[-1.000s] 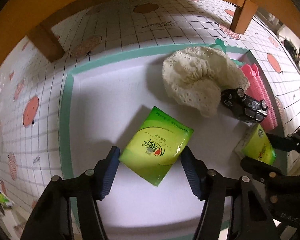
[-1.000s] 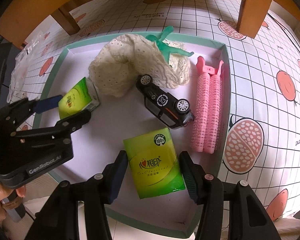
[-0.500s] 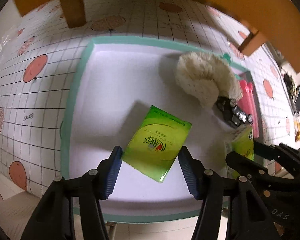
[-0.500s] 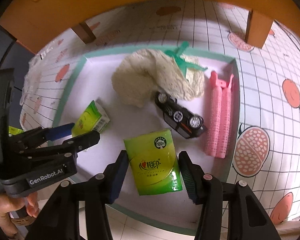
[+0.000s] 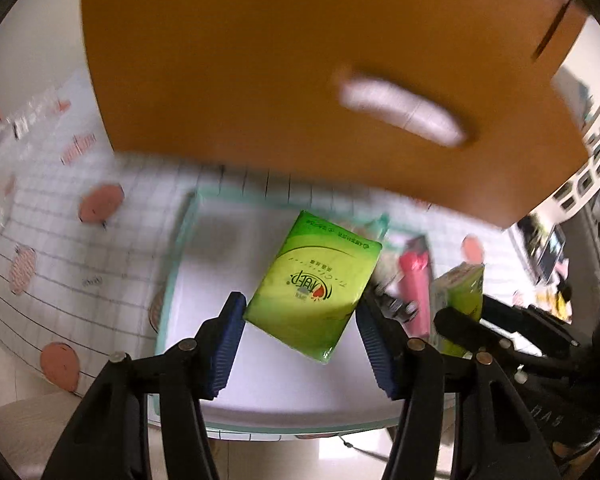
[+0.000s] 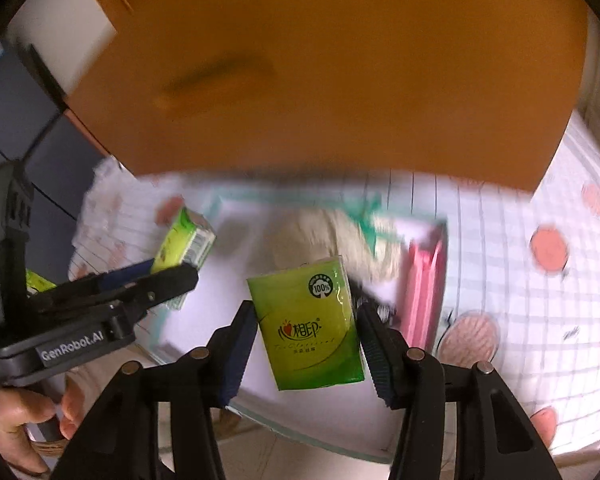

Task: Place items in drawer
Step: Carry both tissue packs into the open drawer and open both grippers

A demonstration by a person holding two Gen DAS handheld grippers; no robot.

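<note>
- Gripping a green tissue pack, the left gripper holds it raised above the white tray; both blue pads press its sides.
- Right gripper likewise clamps a second pack, lifted over the tray's near edge.
- Below lie a cream lace cloth, pink rollers and a dark toy car, all blurred.
- An orange panel with a pale handle slot fills the upper view.
- A hand grips the left handle.
</note>
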